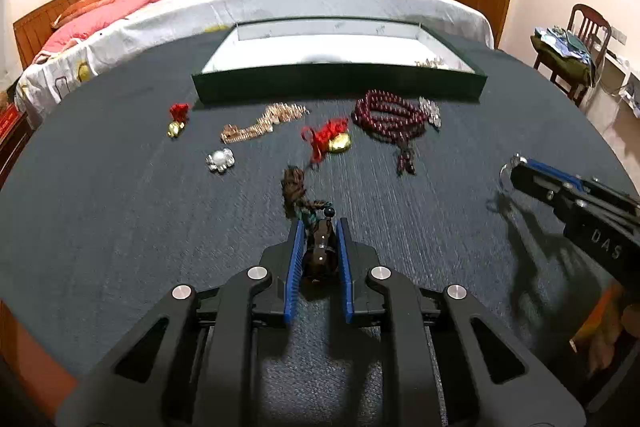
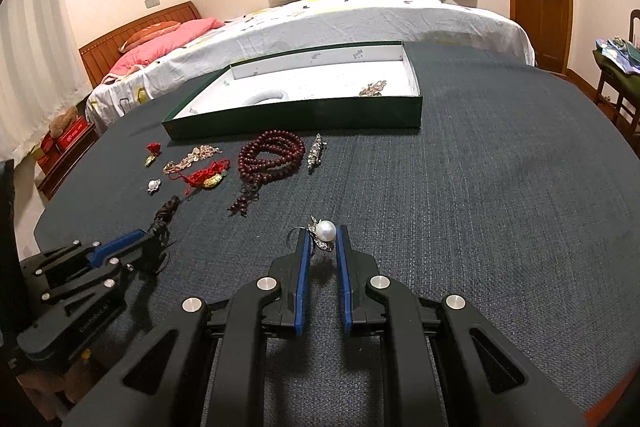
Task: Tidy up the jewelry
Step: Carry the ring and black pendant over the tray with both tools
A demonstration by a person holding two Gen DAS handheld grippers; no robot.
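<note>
While tray (image 1: 336, 83) walls hide it, bracelet (image 2: 267, 97) shows.

Warm indoor light, strong fisheye bending and dark corners, slight blur, soft shadows on cloth.

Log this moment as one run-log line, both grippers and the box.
left gripper: shut on dark tasselled bracelet | right gripper: shut on pearl brooch | green box: open, gold piece inside
</note>
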